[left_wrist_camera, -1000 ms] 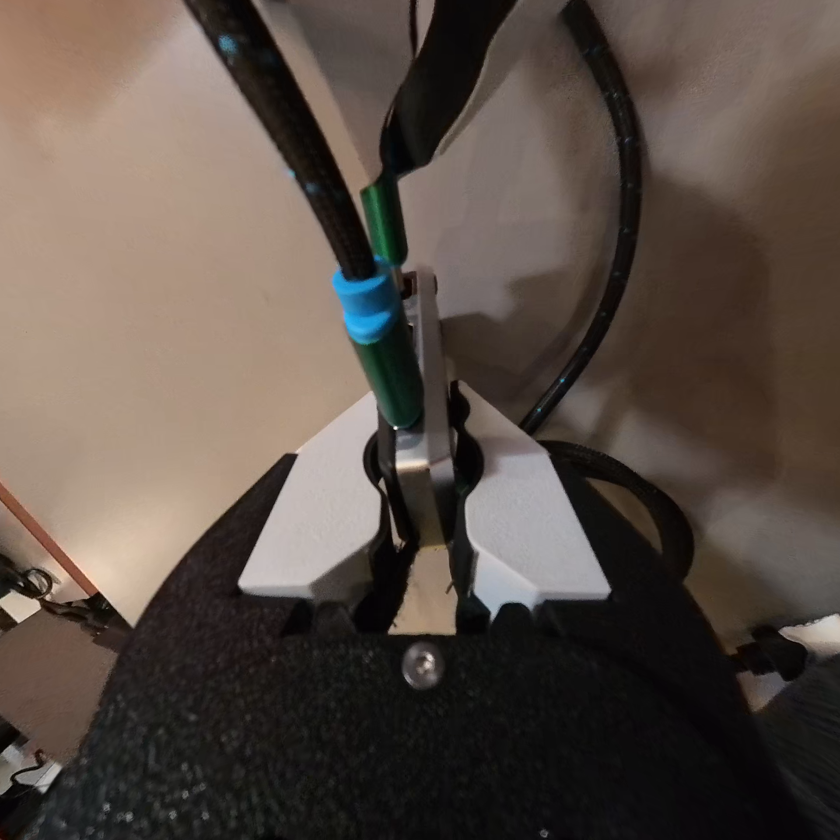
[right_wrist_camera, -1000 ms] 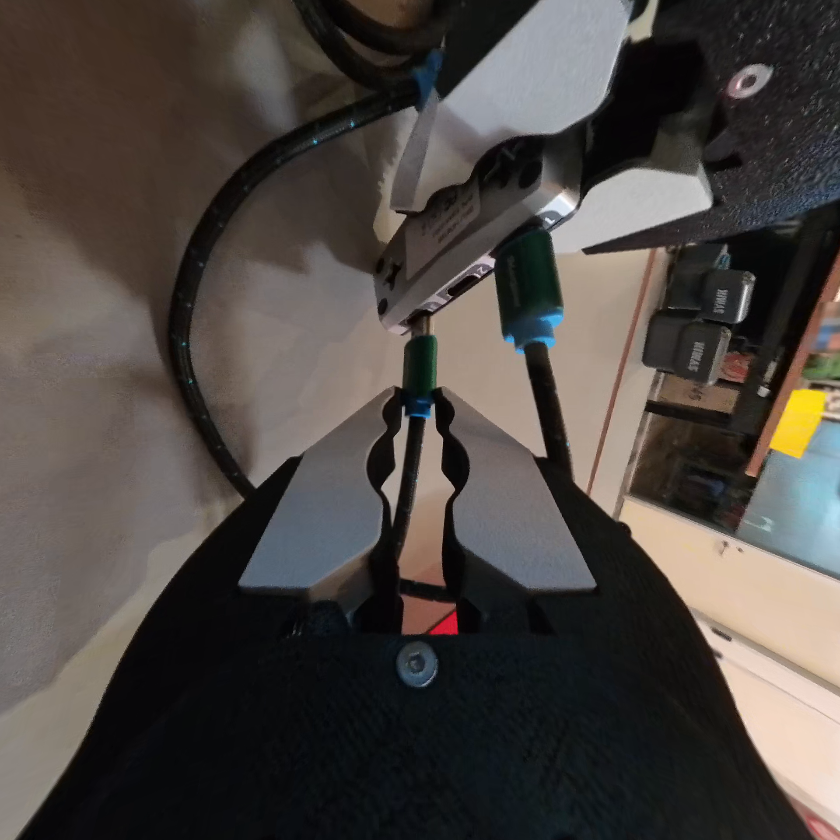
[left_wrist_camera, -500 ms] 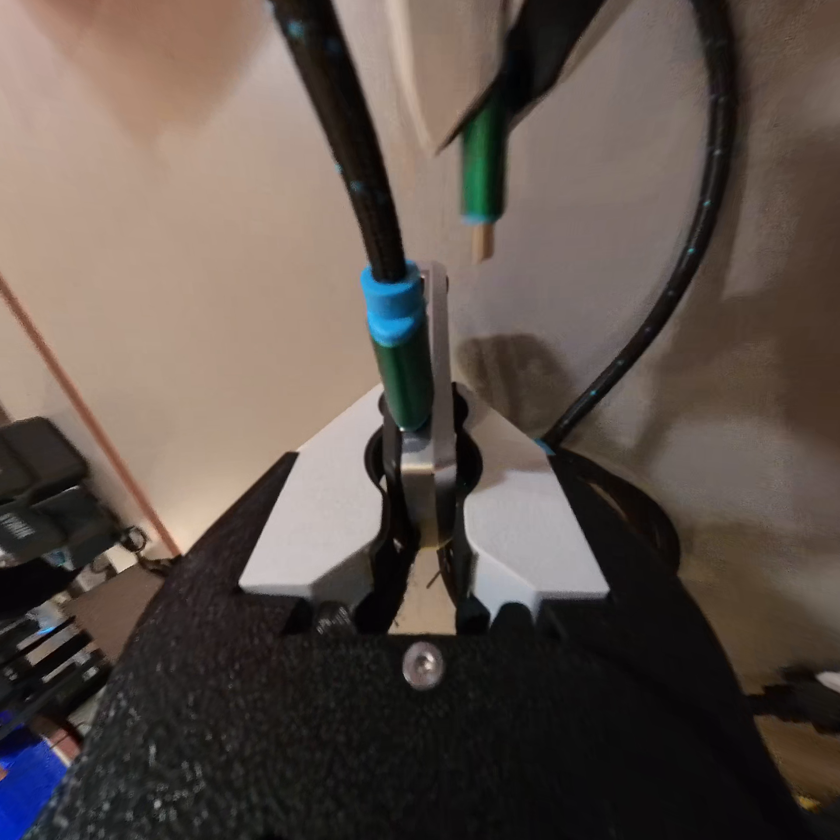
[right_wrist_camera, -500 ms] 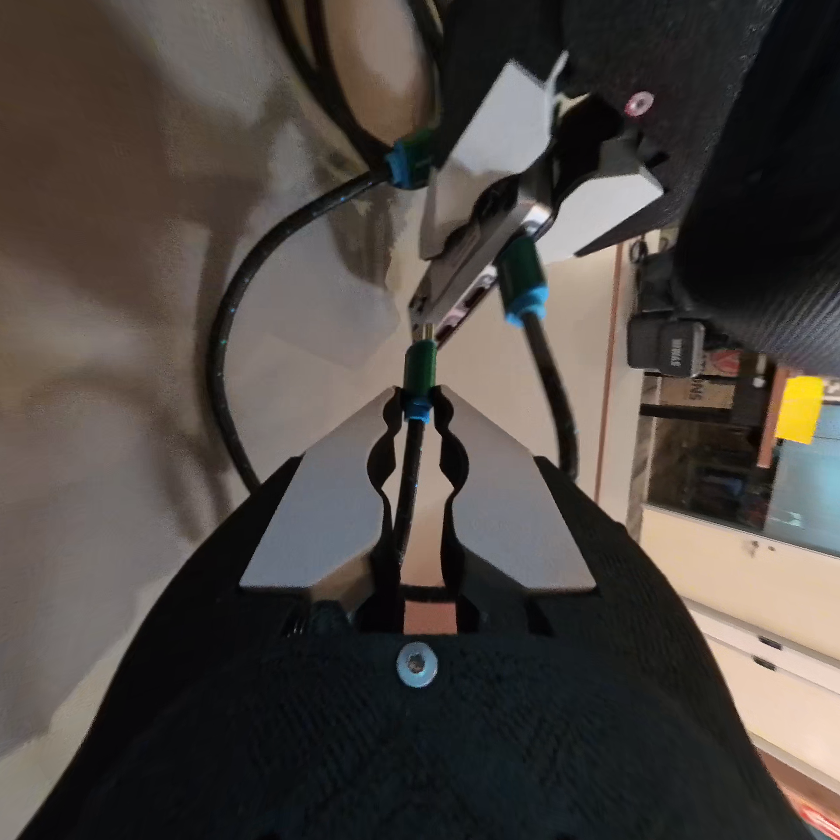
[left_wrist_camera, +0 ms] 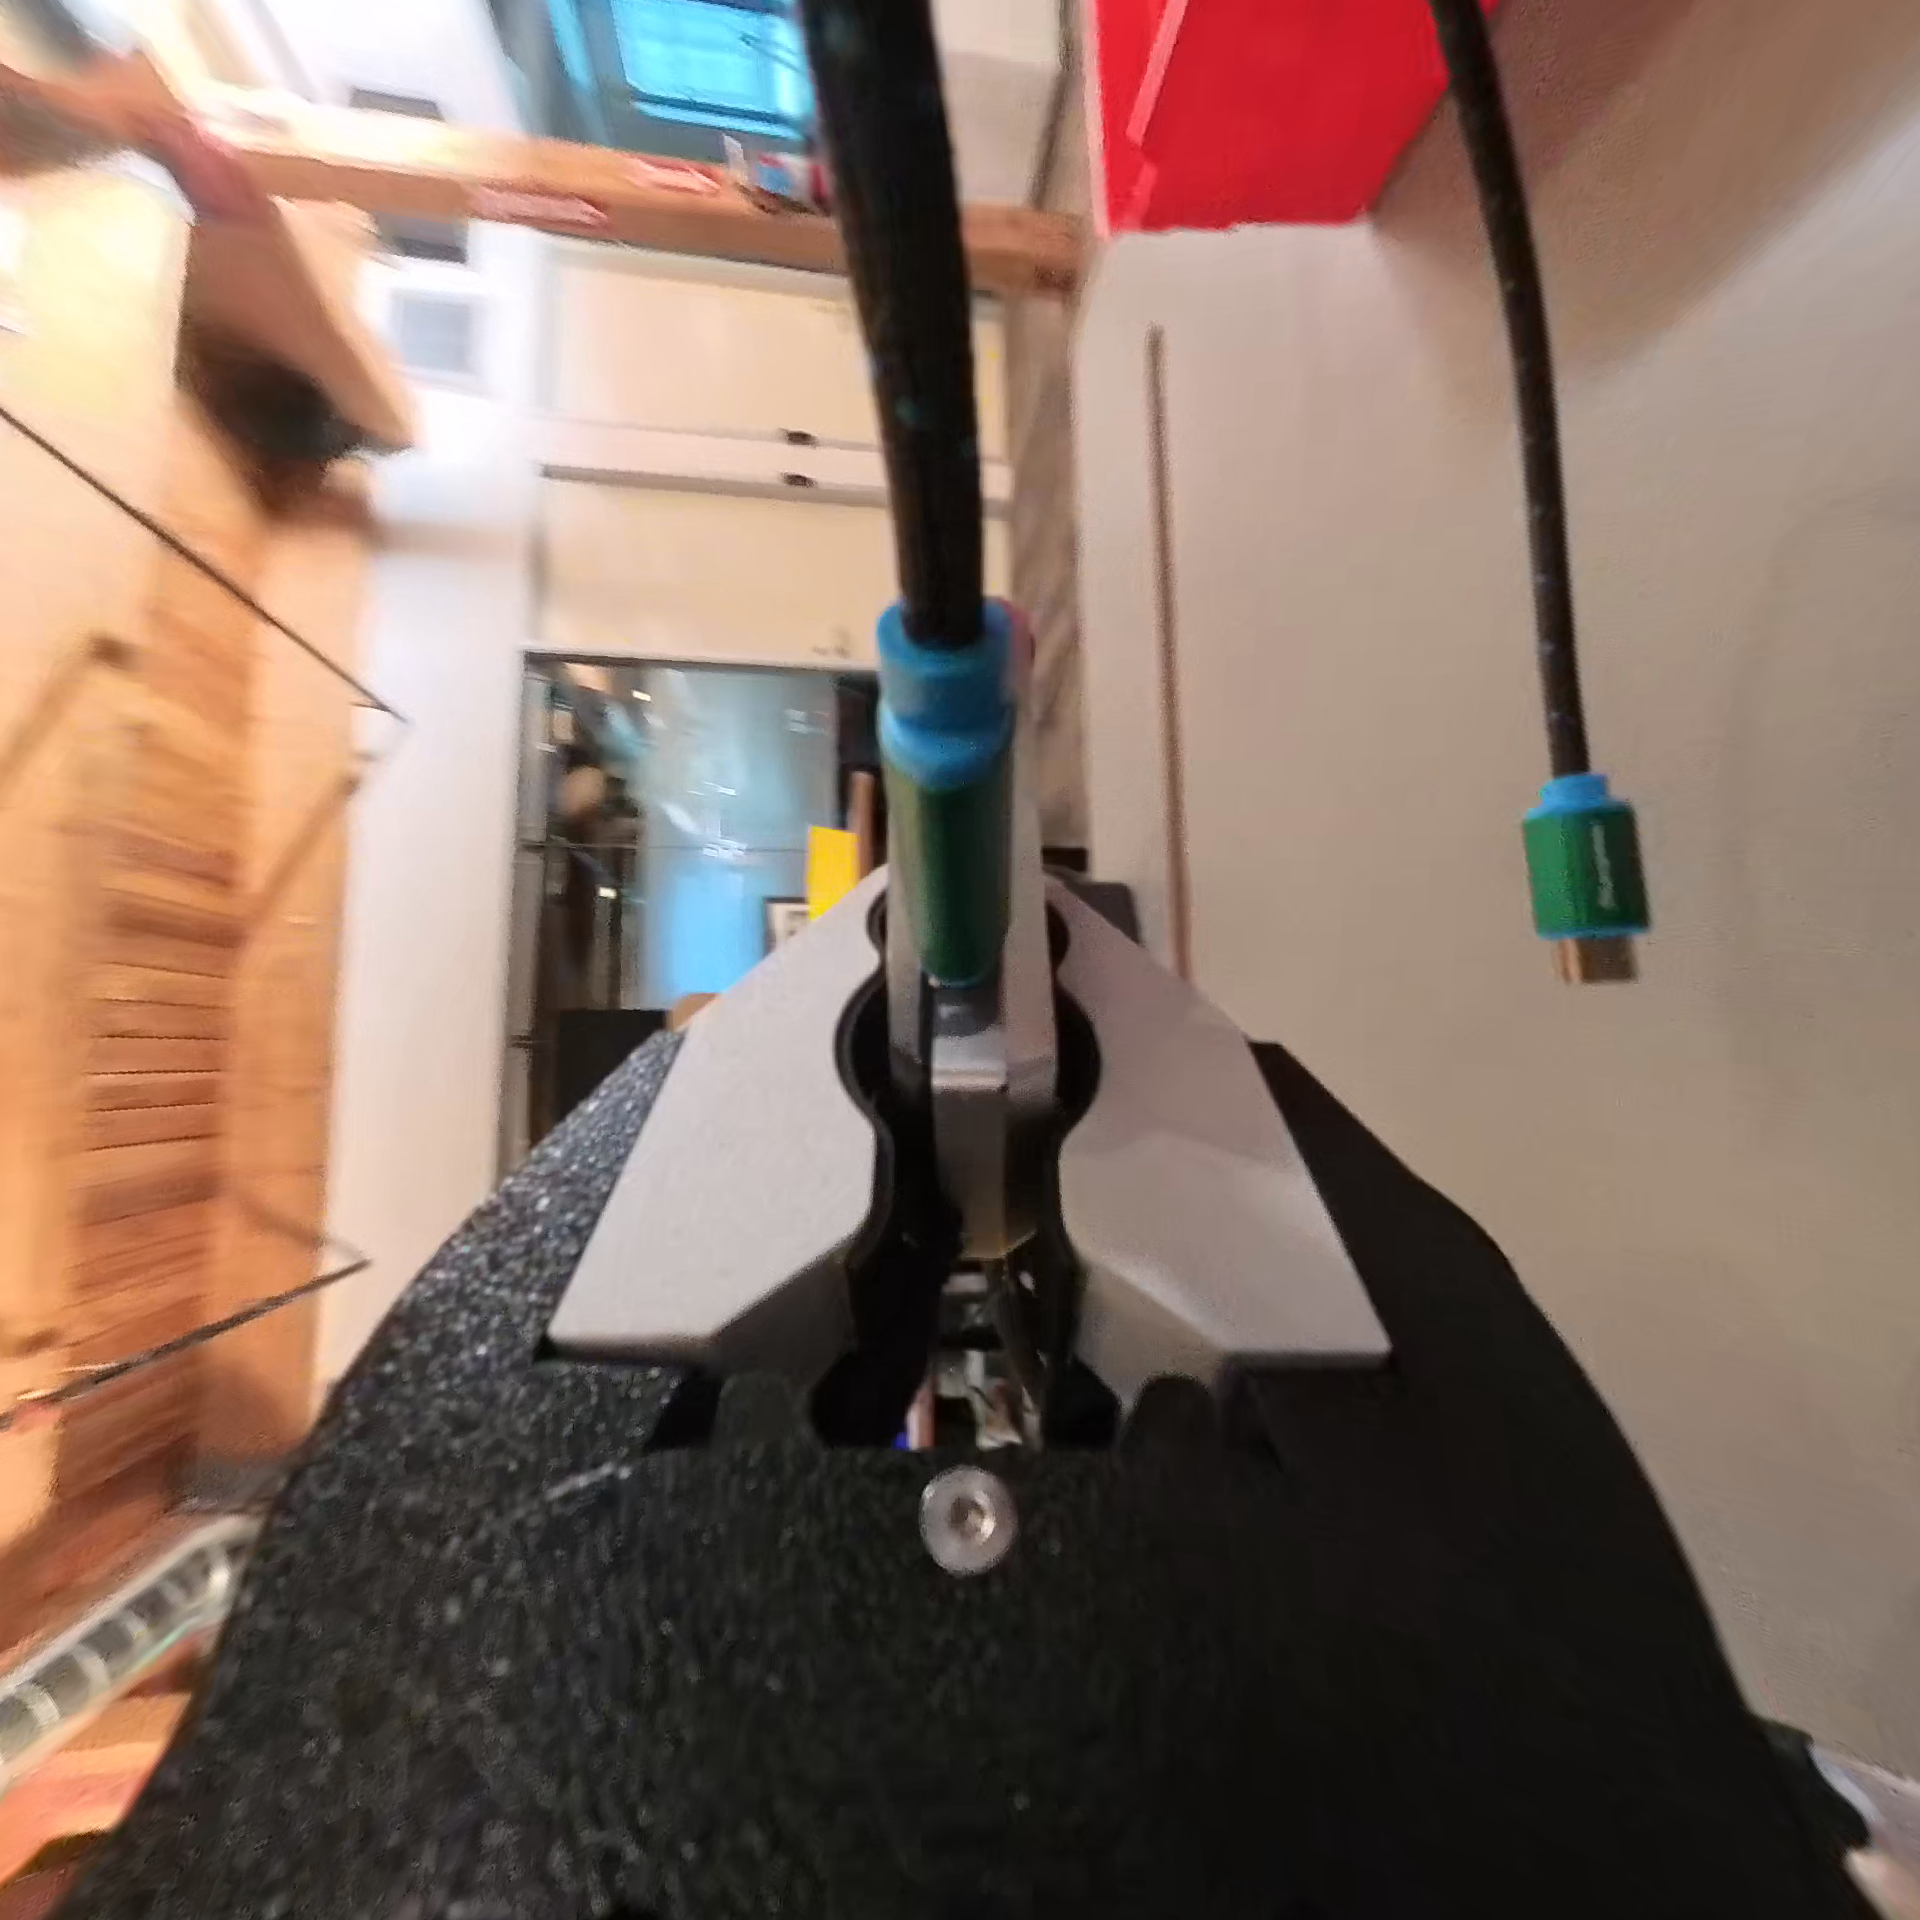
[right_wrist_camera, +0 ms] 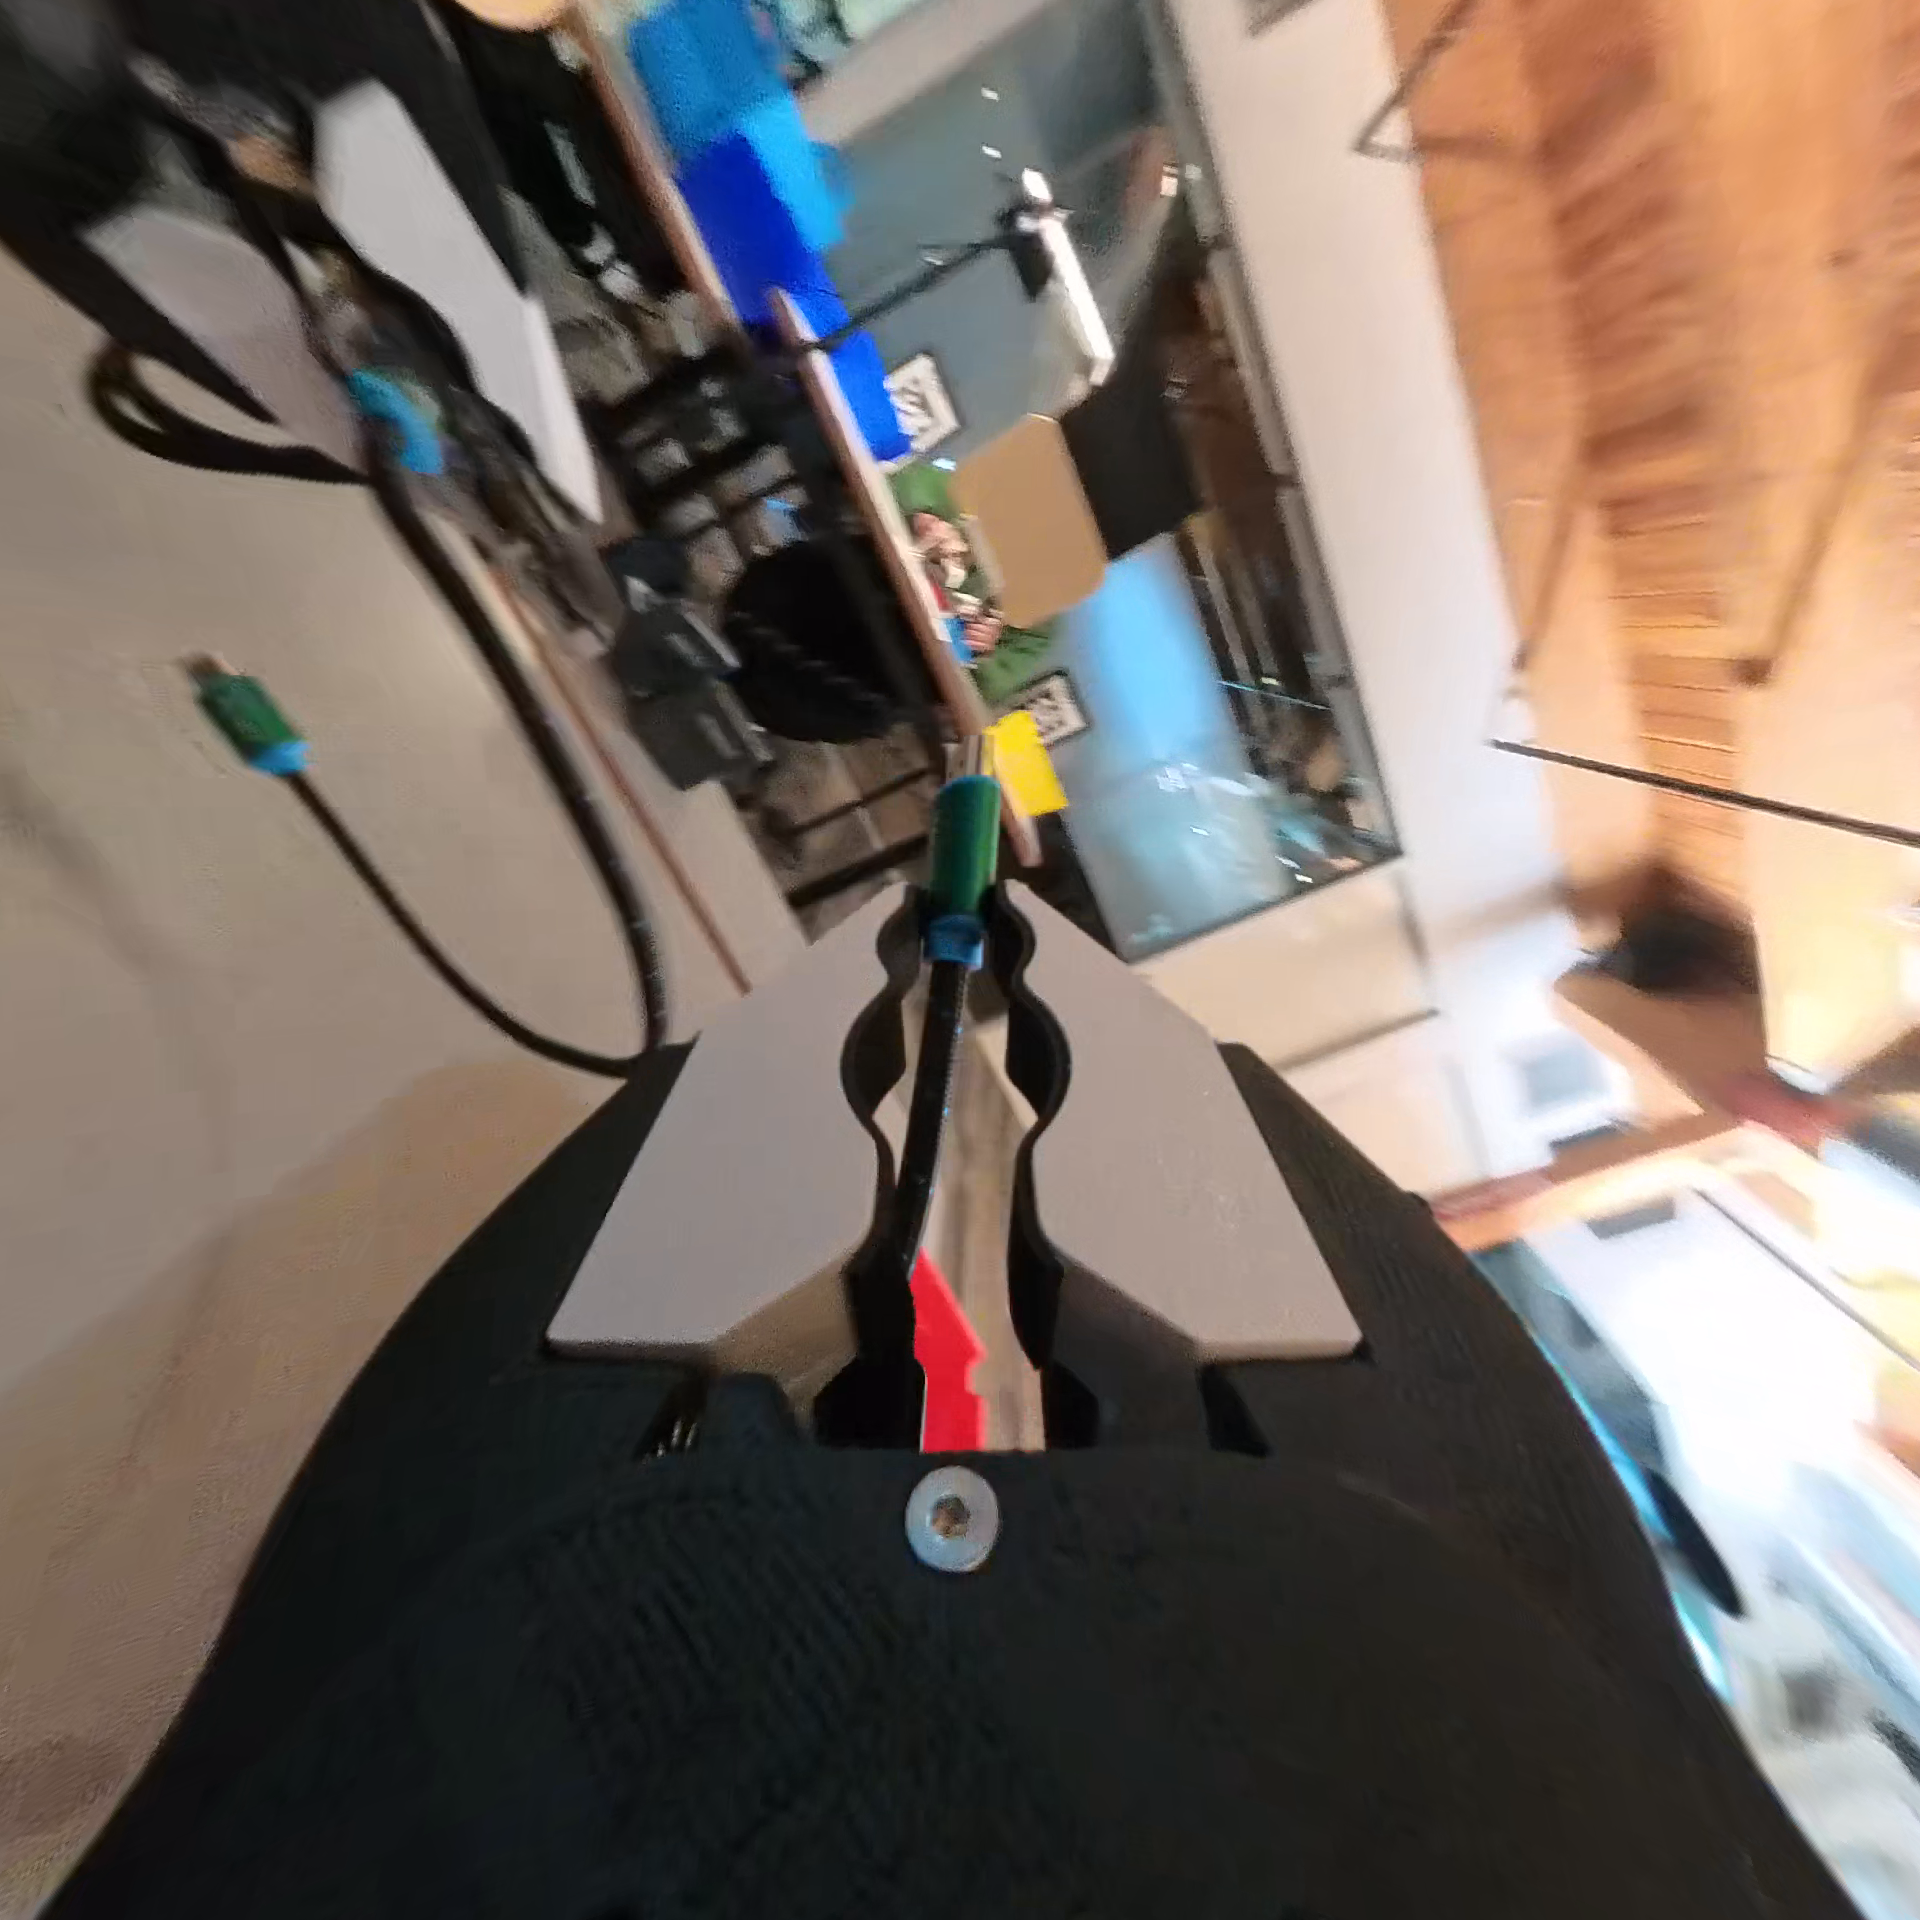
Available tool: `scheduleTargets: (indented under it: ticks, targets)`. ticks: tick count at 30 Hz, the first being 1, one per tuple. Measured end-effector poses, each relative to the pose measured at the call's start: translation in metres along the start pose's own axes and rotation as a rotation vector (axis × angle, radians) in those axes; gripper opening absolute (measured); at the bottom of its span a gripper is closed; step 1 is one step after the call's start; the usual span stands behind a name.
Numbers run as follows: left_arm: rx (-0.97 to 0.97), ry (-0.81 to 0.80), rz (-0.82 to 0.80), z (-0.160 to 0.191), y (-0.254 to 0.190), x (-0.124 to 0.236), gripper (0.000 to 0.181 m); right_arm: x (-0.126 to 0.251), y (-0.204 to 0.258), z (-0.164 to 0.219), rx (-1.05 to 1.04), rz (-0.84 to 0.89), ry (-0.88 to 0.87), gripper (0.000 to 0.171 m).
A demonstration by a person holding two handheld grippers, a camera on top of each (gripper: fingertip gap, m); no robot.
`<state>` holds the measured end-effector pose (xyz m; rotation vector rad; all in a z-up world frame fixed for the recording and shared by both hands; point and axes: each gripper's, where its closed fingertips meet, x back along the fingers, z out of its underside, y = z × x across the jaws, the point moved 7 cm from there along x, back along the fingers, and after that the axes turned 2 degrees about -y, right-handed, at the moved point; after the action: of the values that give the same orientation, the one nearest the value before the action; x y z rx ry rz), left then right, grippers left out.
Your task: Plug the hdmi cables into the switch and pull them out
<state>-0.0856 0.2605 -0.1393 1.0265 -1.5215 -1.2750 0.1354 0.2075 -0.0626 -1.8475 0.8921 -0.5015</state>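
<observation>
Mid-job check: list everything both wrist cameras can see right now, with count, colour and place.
switch: one, silver, clamped edge-on between the left fingers.
plugged cable: one, black braid with a green plug and blue collar, seated in the switch.
held cable: one, same colours, plug free of the switch, pinched at its collar.
loose plug: one, green with a blue collar and gold tip, over the table, in neither gripper.
table: one, beige.
red box: one, top of the left wrist view.
shelving: wooden, background, too blurred to count.
left gripper: shut on the switch.
right gripper: shut on the held cable.
</observation>
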Motion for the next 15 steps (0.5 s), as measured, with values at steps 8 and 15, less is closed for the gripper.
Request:
scheduleTargets:
  ticks: [8,15]
  targets:
    - [-0.083,0.053,0.081,-0.021,-0.02,-0.002,0.021,-0.059,0.05,0.008,0.315,-0.073,0.115,0.011]
    - [-0.201,0.396,0.107,-0.003,-0.073,-0.001,0.02,-0.067,0.103,0.034,0.35,-0.069,0.105,0.011]
